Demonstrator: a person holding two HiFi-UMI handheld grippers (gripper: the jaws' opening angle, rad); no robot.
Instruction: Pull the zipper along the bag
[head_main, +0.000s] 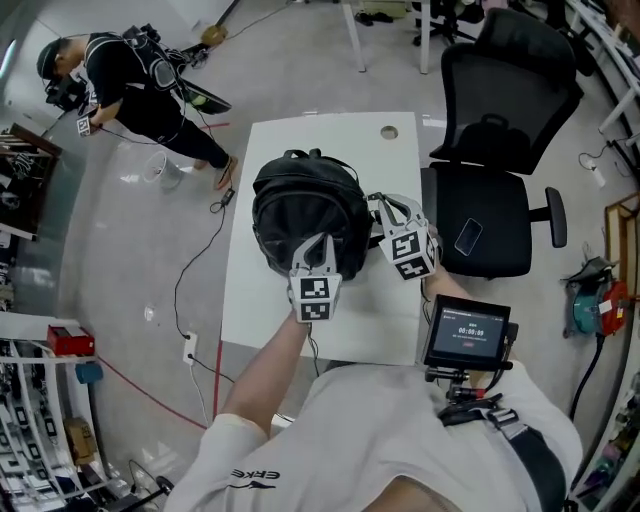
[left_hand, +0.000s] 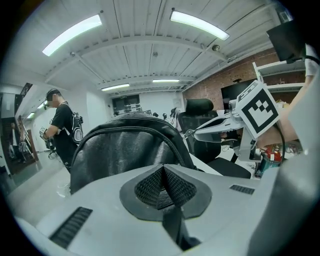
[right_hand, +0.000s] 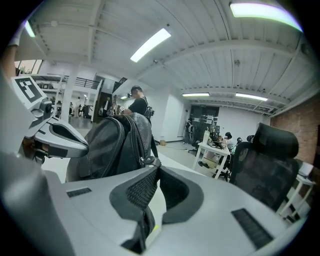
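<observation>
Standing on the white table (head_main: 300, 310), the black backpack (head_main: 300, 205) seems braced by the left gripper (left_hand: 162, 168), its jaws closed with nothing seen between them. The right gripper (right_hand: 152, 167) pinches the zipper pull (right_hand: 146, 161) at the bag's side, likely ready to draw it along.

The bag (head_main: 305, 215) is black, its zipper pull (right_hand: 148, 161) dark with a silver ring. The bench (head_main: 270, 290) is white. The left gripper (head_main: 319, 245) and right gripper (head_main: 385, 205) are pale grey, carrying black-and-white square markers.

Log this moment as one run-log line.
stage: zipper pull gripped | left tool: jaws together, at backpack | right tool: shut on zipper pull | backpack: upright on white table
</observation>
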